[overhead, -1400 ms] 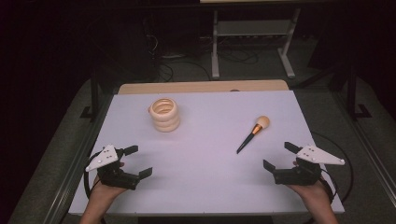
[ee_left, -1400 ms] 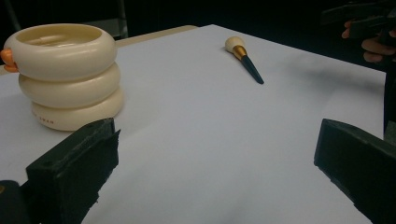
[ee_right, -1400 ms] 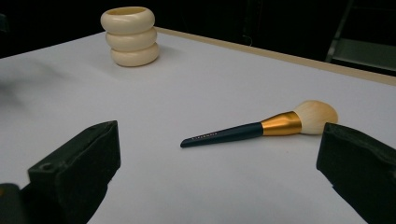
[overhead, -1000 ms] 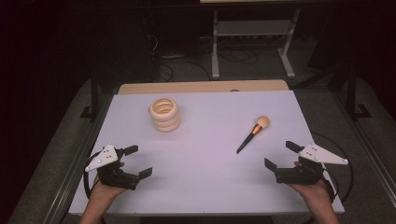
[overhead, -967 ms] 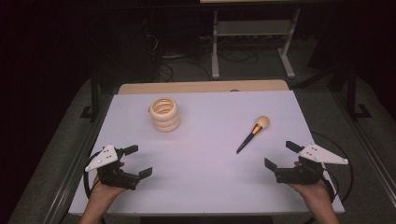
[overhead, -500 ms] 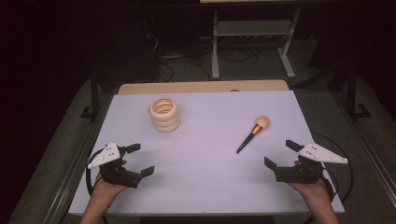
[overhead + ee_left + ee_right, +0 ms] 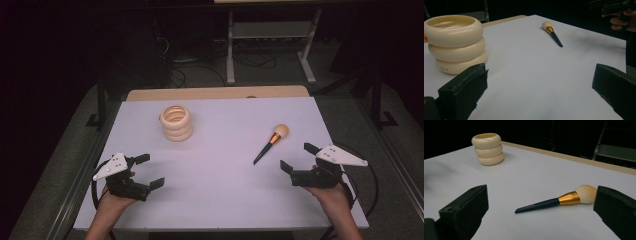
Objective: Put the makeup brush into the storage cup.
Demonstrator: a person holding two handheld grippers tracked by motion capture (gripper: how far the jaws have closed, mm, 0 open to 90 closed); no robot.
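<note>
On the white table [image 7: 220, 150], two things and two grippers, each gripper held in a hand near the close edge.

Left gripper [image 7: 148, 171] — fingers [image 7: 464, 87] spread wide apart, released, nothing between them. Resting low over the table at the near left corner, with the grey plate on top and the black cable looping behind the hand [image 7: 112, 202]. Ahead of these fingers and a little to their left in the left gripper view, a cream holder [image 7: 455, 42] shaped like three stacked rings, standing upright, open at the top, well apart from the fingers. Farther ahead and toward the right finger, a makeup brush [image 7: 552, 33] lying flat on the table.

Right gripper [image 7: 298, 158] — fingers [image 7: 466, 205] also wide open, released, holding nothing. Held at the near right side of the table by the right hand [image 7: 332, 192]. Just ahead of these fingers, between their lines in the right gripper view, the makeup brush: dark handle pointing toward the left finger, gold ferrule, pale round bristle head close beside the right finger, but not touching it as far as visible. Far ahead of the left finger, the cream holder, near the far edge of the table.

Beyond the table, a dark floor with cables and a metal stand [image 7: 270, 40].
</note>
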